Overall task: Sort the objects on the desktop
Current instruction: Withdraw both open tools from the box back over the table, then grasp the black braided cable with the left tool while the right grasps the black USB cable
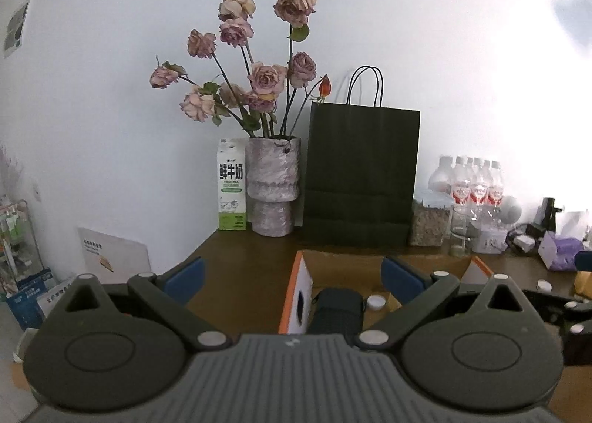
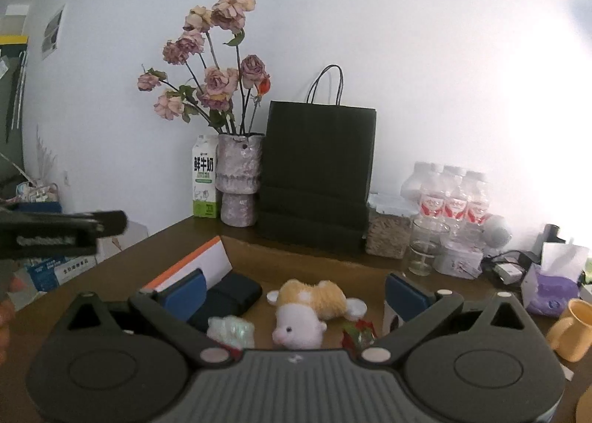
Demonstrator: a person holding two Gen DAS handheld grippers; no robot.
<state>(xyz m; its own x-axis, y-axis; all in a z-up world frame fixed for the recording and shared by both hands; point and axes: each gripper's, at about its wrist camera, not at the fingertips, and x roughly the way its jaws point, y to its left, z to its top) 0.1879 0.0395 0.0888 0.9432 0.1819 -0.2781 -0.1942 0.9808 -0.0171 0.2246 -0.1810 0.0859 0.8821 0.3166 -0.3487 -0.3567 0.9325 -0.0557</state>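
Right wrist view: the plush toy (image 2: 309, 312) lies low centre on the tabletop (image 2: 307, 260), between my right tool's (image 2: 296, 291) spread, empty fingers. Left of it, the cardboard box (image 2: 192, 267) already holds a black pouch (image 2: 229, 299), so sorting looks barely begun; a yellow cup (image 2: 571, 328) waits lower right. My left tool (image 1: 292, 277) gapes empty above the box. A white wall backs the vase (image 2: 239, 178).
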